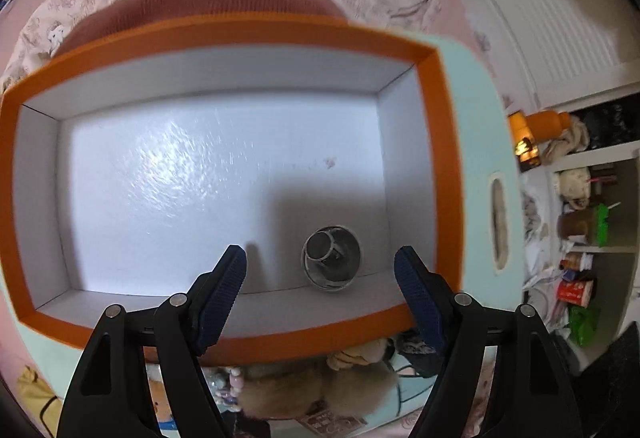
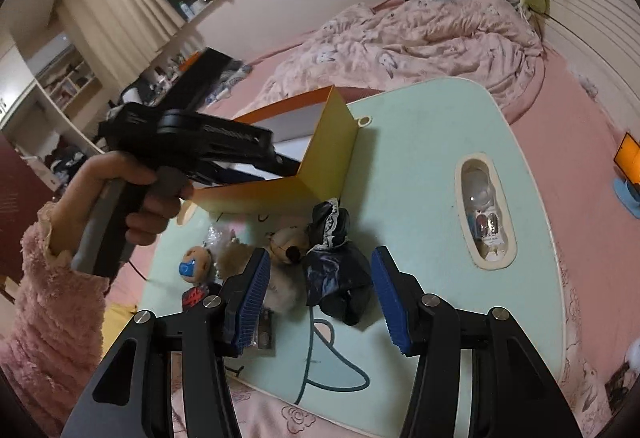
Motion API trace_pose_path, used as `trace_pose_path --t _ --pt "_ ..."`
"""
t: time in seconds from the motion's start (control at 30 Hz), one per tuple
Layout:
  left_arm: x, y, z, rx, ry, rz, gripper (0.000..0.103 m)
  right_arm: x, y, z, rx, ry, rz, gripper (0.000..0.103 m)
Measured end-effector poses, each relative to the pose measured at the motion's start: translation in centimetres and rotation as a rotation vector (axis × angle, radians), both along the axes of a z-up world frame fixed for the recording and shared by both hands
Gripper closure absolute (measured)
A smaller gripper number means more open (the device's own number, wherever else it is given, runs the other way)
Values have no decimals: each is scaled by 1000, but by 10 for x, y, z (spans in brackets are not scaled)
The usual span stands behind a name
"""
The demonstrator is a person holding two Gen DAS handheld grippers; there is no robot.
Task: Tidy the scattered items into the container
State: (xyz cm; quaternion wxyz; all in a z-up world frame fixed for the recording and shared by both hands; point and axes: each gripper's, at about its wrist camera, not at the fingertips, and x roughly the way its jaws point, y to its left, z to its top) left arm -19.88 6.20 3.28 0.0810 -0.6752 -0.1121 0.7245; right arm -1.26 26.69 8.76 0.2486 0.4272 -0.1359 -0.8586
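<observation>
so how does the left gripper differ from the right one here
The left gripper hangs over the orange-rimmed box, above the small metal cup inside; the right gripper is over the mint table, by the scattered pile. The left frames the cup; the right frames the black lace-trimmed cloth and plush bear. Both are open and hold nothing, and both have blue ribbed pads.

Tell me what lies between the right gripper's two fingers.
In the right wrist view, the right gripper stands open; a black cloth item lies on the table between its fingers, not touched.
</observation>
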Motion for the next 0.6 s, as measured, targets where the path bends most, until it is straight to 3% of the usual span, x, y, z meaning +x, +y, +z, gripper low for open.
trace_pose_path --t 0.17,0.2,0.23,0.27,0.5,0.6 --pt "3 4 -4 13 16 -31 25 0 13 3 -30 14 -25 51" --pt "4 3 -4 18 18 -30 30 0 15 3 -35 15 -33 51" --pt "4 2 -3 -8 25 -33 60 0 18 3 -41 16 -41 51" --pt "4 2 -2 -72 36 -41 72 0 20 4 -44 16 -50 51" --pt "7 -7 0 -40 43 -57 71 -1 21 5 -48 15 -61 51" --pt "-4 -12 21 18 99 -36 71 -2 20 4 -49 11 -54 51"
